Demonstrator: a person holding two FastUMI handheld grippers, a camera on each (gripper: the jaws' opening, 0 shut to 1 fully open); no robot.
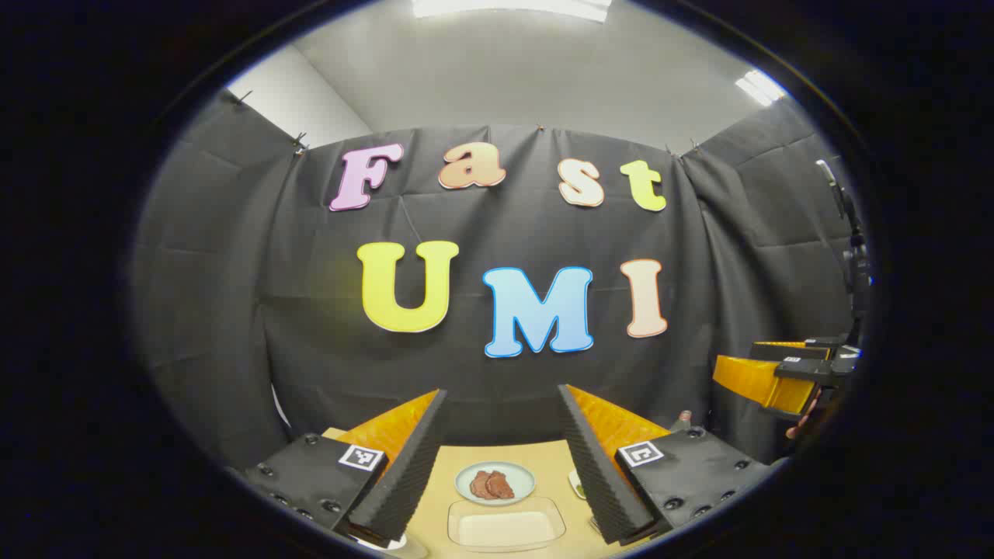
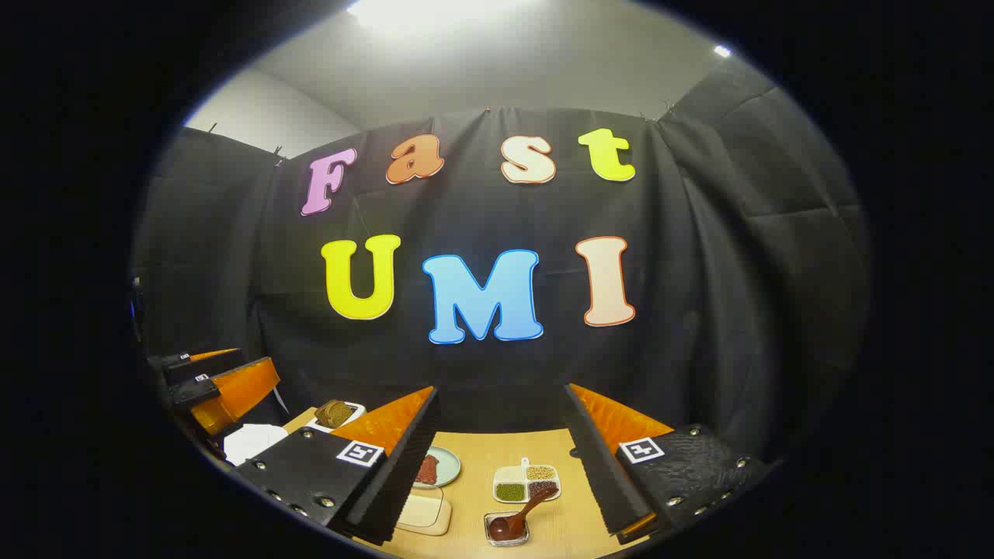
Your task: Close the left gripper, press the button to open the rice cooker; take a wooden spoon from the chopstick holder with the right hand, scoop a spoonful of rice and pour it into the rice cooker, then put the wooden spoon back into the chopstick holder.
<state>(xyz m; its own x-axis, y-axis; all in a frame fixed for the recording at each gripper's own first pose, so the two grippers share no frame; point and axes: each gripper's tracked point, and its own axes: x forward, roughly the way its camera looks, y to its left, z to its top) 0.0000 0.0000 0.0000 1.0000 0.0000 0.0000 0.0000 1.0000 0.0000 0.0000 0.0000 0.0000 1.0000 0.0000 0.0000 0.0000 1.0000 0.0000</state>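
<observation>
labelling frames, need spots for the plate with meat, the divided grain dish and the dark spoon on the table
plate with meat (image 1: pixel 495 483), left gripper view, on the meat at its centre
divided grain dish (image 2: pixel 526 482), right gripper view, on the middle of its compartments
dark spoon (image 2: pixel 501 527), right gripper view, on its bowl, resting in a small container

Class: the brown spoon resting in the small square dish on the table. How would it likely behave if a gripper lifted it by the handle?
The spoon looks rigid, probably wooden, so unlikely to flex. It leans on the dish rim and might drag that small dish. Its rounded handle may twist.
</observation>
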